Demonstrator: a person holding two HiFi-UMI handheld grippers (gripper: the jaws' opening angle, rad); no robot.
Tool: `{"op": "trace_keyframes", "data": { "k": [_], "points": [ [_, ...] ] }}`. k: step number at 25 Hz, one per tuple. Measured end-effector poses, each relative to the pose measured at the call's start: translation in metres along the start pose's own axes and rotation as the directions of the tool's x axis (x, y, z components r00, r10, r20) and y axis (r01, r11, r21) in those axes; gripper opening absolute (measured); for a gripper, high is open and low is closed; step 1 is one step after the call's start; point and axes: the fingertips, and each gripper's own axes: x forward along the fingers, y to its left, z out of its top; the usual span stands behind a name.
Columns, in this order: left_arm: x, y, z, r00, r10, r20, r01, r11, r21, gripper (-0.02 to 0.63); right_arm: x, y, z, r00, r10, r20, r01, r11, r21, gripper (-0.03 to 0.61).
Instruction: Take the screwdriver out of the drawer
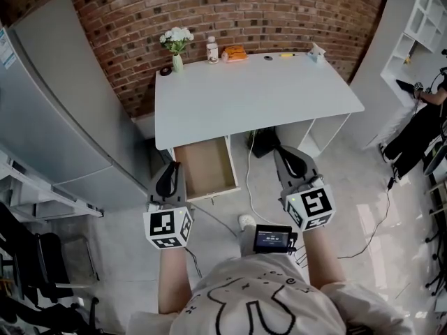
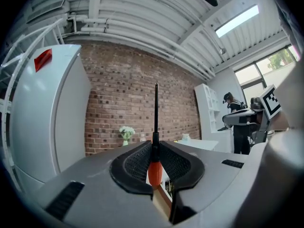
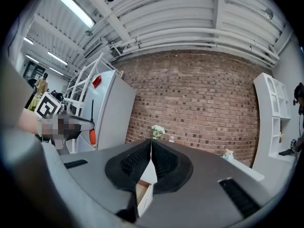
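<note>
My left gripper (image 2: 156,144) is shut on the screwdriver (image 2: 155,169), pinching it where the orange handle meets the thin black shaft. The shaft stands straight up. In the right gripper view the screwdriver (image 3: 92,136) appears at the far left, upright in the other gripper. In the head view the left gripper (image 1: 167,180) hovers just left of the open wooden drawer (image 1: 206,167) under the white desk (image 1: 251,96). My right gripper (image 1: 293,162) is to the right of the drawer. Its jaws (image 3: 151,144) meet at the tips with nothing between them. The drawer's inside looks bare.
A grey fridge (image 1: 49,117) stands left of the desk. At the desk's back edge are a flower vase (image 1: 177,47), a bottle (image 1: 212,49) and an orange object (image 1: 235,53). White shelving (image 1: 419,19) and a person (image 1: 419,124) are at the right. Cables lie on the floor.
</note>
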Motion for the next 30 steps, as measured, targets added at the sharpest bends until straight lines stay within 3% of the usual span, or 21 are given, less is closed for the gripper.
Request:
{"op": "trace_keyframes", "data": {
  "k": [9,30],
  "points": [
    [-0.019,-0.013,0.038,0.995,-0.017,0.099,0.012,0.999,0.044,0.06,-0.022,0.007,0.015,0.999,-0.018,0.03,0.018,1.0,-0.011,0.02],
    [-0.046,-0.016,0.044,0.992,0.0,0.124,-0.004,0.999,0.032,0.06,-0.048,0.033,0.023,1.0,-0.011,0.011,0.012,0.999,-0.046,0.02]
  ]
}}
